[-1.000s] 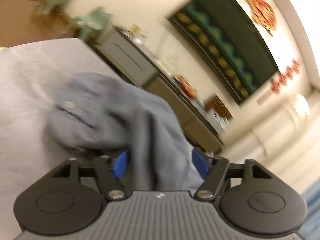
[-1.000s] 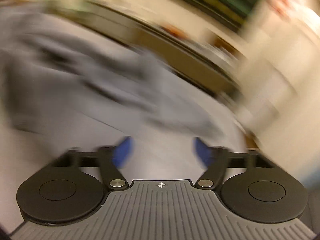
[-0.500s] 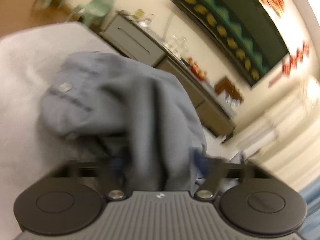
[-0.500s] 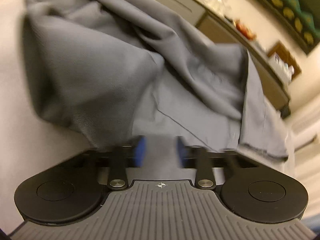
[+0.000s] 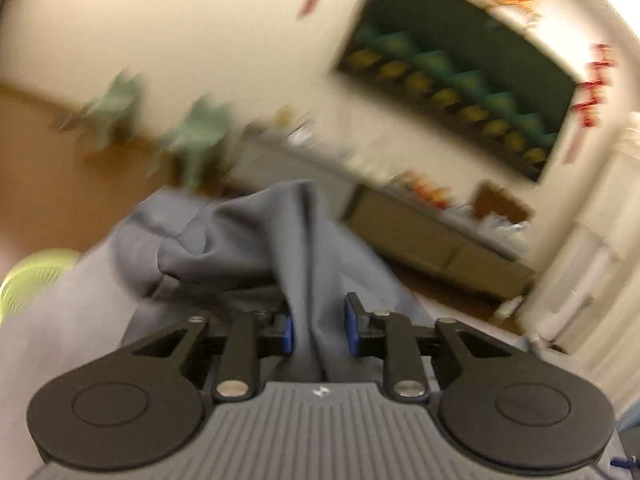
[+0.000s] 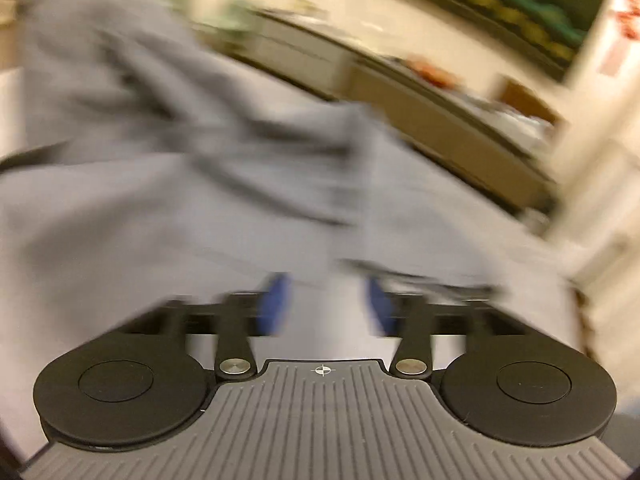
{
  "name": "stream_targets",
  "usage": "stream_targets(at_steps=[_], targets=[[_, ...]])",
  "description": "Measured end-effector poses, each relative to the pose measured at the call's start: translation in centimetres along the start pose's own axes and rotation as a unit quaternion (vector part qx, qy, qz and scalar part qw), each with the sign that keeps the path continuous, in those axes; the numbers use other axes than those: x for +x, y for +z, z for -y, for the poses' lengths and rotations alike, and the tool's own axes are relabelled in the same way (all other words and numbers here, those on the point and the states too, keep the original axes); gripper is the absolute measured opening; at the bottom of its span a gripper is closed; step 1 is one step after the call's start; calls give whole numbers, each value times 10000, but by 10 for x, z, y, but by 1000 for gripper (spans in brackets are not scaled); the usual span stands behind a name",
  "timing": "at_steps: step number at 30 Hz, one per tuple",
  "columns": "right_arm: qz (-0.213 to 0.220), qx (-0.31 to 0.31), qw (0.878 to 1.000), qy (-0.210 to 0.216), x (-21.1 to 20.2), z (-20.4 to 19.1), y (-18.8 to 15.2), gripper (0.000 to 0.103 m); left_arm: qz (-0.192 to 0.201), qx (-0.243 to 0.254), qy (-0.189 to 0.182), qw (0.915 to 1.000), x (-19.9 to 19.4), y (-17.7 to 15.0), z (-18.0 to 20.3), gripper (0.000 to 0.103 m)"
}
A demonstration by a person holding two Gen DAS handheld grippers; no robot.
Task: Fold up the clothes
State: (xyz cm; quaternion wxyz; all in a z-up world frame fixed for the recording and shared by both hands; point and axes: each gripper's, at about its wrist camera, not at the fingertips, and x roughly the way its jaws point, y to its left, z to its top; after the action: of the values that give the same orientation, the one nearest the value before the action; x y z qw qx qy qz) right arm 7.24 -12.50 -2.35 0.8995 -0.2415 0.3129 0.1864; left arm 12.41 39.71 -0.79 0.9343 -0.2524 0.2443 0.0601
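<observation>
Warm indoor light in both views, yellowish cast, fairly bright. Glare blows out the top right corner on my left wrist view. Heavy fisheye there: the wall and the dark board (image 5: 460, 80) bow and tilt toward the edges. Background is motion-smeared; my left tool (image 5: 318, 330) and the grey cloth (image 5: 248, 240) next to it stay reasonably sharp. Right wrist view is worse: nearly everything streaks, including my right tool (image 6: 326, 306); only the ribbed housing at the bottom is crisp. Shadows are soft.
</observation>
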Motion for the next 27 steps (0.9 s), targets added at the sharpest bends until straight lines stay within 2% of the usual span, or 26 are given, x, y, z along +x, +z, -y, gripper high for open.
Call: stream_targets(at_steps=[1,2,3,5,6,7,9,11,12,13,14,15,18,20,22,23,24,26,27], targets=[[103,-188,9995,227,-1,-21,-3,70,-13,-368,-14,9993,-6,-10,-17,41],[172,-428,9980,425,-1,-42,-6,73,-25,-736,-27,9973,-11,-19,-35,41],[201,-736,9958,516,2,-62,-7,81,-38,-1103,-41,9939,-17,-29,-52,41],[303,-1324,9900,389,4,-84,-13,85,-60,-1376,-97,9904,-28,-39,-67,43],[299,-1572,9866,313,9,-91,-15,85,-71,-1495,-126,9886,-33,-45,-74,48],[284,-1741,9840,263,14,-96,-17,85,-166,-1446,-199,9892,-30,-48,-72,54],[268,-1797,9831,243,22,-99,-17,85,-382,-1293,-359,9902,-22,-55,-65,57],[262,-1527,9874,315,30,-92,-11,82,-598,-1140,-518,9903,-13,-61,-58,60],[214,-1348,9900,360,34,-86,-7,69,-616,-1077,-523,9909,-9,-62,-54,64],[153,-1150,9925,396,37,-79,-2,49,-620,-1017,-515,9915,-5,-63,-50,67],[91,-952,9945,431,40,-72,3,43,-624,-957,-508,9922,-1,-63,-46,68],[30,-753,9961,466,44,-66,7,41,-628,-897,-501,9927,3,-64,-42,70],[228,-539,9977,354,19,-52,9,56,-596,-819,-502,9936,10,-64,-32,74],[449,-594,9958,529,0,-61,3,66,-585,-788,-487,9940,13,-64,-27,76],[667,-663,9926,769,-18,-74,-4,86,-582,-774,-468,9942,15,-64,-24,78],[721,-746,9909,853,-21,-82,-6,86,-580,-780,-458,9942,16,-65,-22,78],[691,-900,9896,883,-16,-94,-9,85,-577,-788,-447,9942,16,-65,-21,78],[513,-1043,9906,721,8,-112,-10,73,-559,-806,-416,9943,16,-66,-20,78],[363,-1048,9919,621,25,-117,-8,55,-543,-809,-406,9944,16,-66,-19,78]])
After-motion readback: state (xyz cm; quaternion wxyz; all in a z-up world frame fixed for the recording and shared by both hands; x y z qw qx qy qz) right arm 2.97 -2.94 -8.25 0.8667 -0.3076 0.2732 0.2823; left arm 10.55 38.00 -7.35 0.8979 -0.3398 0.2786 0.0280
